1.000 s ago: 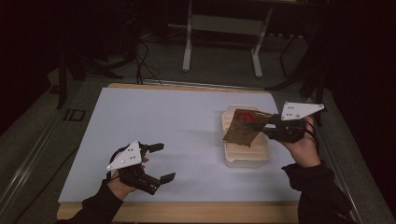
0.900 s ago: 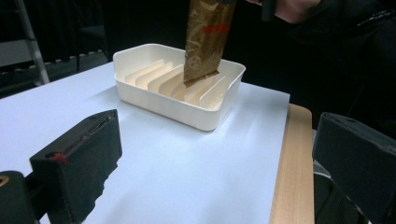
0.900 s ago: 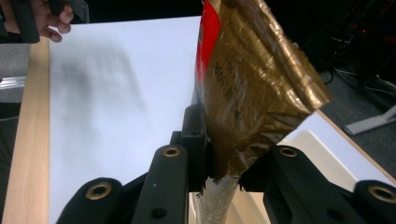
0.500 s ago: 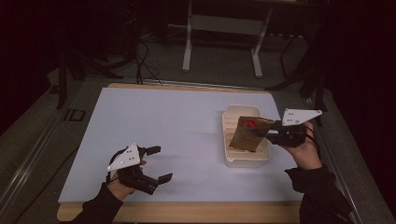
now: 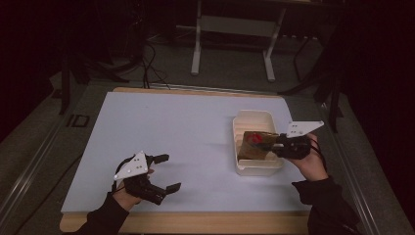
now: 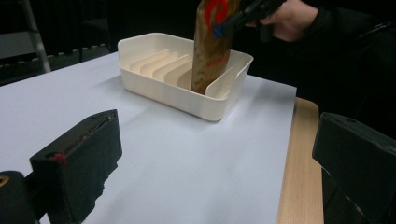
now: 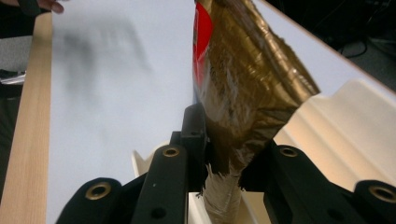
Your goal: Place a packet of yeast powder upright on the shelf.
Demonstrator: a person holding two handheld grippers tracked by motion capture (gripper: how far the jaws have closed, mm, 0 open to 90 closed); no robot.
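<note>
On the right side of the white-topped table sits a cream tray with upright dividers, and the right hand-held gripper is clamped on the top of a gold packet with a red mark, holding it down into the tray. Seen from the left gripper view, the packet stands nearly upright with its bottom edge inside the tray, in the slot nearest the tray's end wall. In the right gripper view the crinkled foil is pinched between the two black jaws, its frayed top edge poking out below them. The left hand-held gripper rests low near the table's front edge, well apart from the tray, its jaws spread wide with nothing between them. A wooden border shows around the white surface. Behind the table stands a pale metal frame on the dark floor, with cables lying beside it.
</note>
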